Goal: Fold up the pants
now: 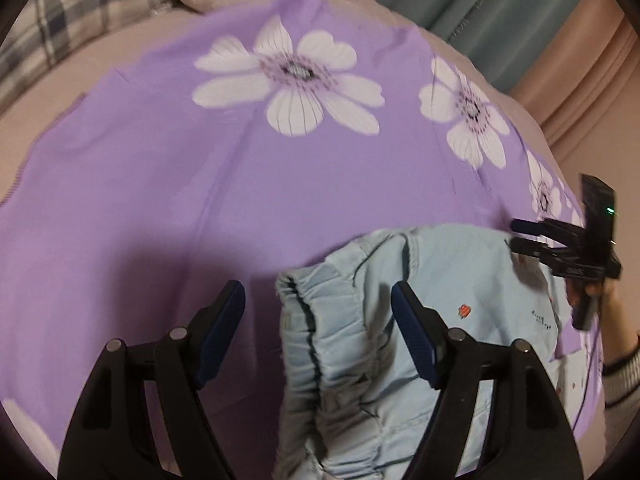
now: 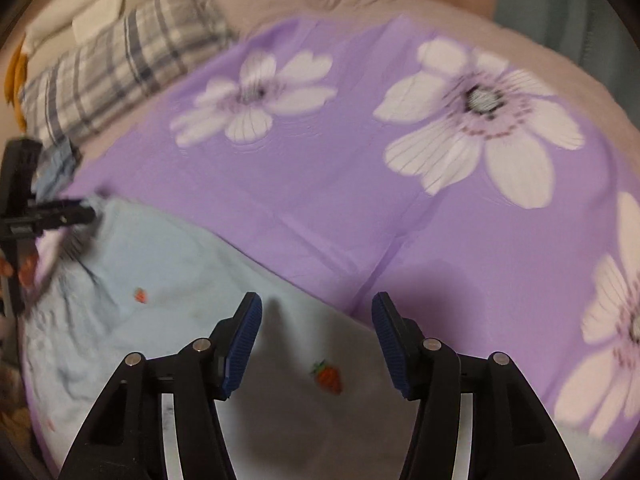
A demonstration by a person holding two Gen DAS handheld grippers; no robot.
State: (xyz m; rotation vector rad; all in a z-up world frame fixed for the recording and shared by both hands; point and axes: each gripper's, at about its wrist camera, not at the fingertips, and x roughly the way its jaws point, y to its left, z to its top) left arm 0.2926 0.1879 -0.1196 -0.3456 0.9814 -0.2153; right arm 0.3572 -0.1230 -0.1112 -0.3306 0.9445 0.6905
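left gripper [image 1: 318,312]: your jaws stand spread above the pants, nothing pinched; the elastic waistband sits between the blue pads [image 1: 412,332] but neither pad touches it.
right gripper [image 2: 316,328]: your jaws are spread too, hovering over the pale cloth, gripping nothing.
pants [image 1: 400,320]: light blue, small red strawberry prints, lying bunched on the purple sheet; gathered waistband nearest your left gripper, the rest running toward your right one.
hidden or cut off: the pants' lower part drops out of the bottom of both views; the gripper bodies cover part of the cloth; your right-wrist view is smeared, so folds and edges are hard to read.
writing: a small dark line of print on the pants by a strawberry, too small to read.
purple sheet [image 1: 160,180]: large white flowers, spread under the pants.
hand [image 1: 596,292]: your fingers on the right gripper's handle, striped cuff behind, cut by the frame edge.
plaid pillow [image 2: 120,72]: far left, blurred.
teal curtain [image 1: 500,12]: far back, partly cut off.
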